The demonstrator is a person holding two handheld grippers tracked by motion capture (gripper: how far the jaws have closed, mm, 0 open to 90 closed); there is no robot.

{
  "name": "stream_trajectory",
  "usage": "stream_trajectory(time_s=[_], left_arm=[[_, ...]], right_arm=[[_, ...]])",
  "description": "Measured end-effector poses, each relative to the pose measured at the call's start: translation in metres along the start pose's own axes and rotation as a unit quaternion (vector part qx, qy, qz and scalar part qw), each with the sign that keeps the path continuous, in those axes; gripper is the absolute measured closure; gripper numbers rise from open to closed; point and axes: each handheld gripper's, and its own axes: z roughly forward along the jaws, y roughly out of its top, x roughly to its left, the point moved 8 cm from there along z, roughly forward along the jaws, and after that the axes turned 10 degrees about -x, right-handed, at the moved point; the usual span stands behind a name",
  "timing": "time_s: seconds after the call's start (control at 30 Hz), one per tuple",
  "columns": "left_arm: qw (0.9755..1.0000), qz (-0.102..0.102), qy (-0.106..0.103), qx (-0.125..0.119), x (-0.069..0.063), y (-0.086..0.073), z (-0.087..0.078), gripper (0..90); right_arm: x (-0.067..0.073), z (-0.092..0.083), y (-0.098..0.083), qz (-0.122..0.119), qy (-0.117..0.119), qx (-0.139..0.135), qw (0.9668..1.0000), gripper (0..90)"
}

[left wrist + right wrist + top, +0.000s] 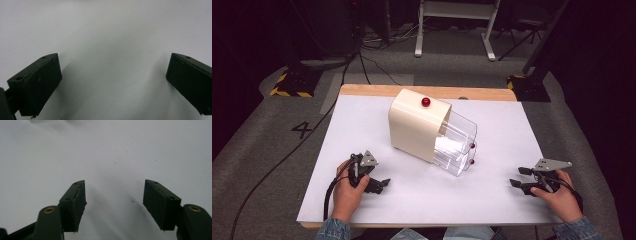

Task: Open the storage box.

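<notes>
The cream box (414, 125) with a clear plastic front sits around the middle of the table (362, 130), a bit toward the far edge, turned at an angle so the clear part (457, 142) faces the near right. There's a red knob (426, 102) on top and two smaller red ones (472, 153) down the clear front (something white shows inside, can't tell what).

The left gripper (382, 184) rests low over the white surface near the front left, well apart from the box, held in the person's left hand (346, 192). In the left gripper view (112, 75) its jaws stand wide apart with nothing but bare white surface between them.

The right gripper (518, 177) is at the front right, held in the right hand (559, 197), also well clear of the box. In the right gripper view (115, 202) the jaws are partly open, gripping nothing.
</notes>
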Motion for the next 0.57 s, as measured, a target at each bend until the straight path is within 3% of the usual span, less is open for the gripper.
stream_trajectory(time_s=[0.1, 0.2, 0.3, 0.37, 0.43, 0.57], left_arm=[[1.0000, 0.000, 0.000, 0.000, 0.0000, 0.0000, 0.0000, 0.0], [1.0000, 0.000, 0.000, 0.000, 0.0000, 0.0000, 0.0000, 0.0], [1.0000, 0.000, 0.000, 0.000, 0.0000, 0.0000, 0.0000, 0.0], [1.0000, 0.000, 0.000, 0.000, -0.0001, 0.0000, 0.0000, 0.0], [1.0000, 0.000, 0.000, 0.001, 0.0000, 0.0000, 0.0000, 0.0], [1.0000, -0.001, -0.001, 0.001, 0.0000, 0.0001, 0.0002, 0.0]], right_arm=[[-0.0021, 0.0102, -0.0013, -0.017, -0.005, -0.010, 0.9998, 29.3], [-0.0036, 0.0124, -0.0029, -0.006, -0.005, -0.014, 0.9999, 26.3], [-0.0035, 0.0126, -0.0031, -0.010, -0.008, -0.014, 0.9998, 24.0], [-0.0087, 0.0145, -0.0044, 0.004, -0.038, -0.002, 0.9993, 10.5], [-0.0099, 0.0149, -0.0046, 0.014, -0.033, 0.001, 0.9993, 10.7], [-0.0099, 0.0150, -0.0047, 0.010, -0.036, 0.001, 0.9993, 10.3]])
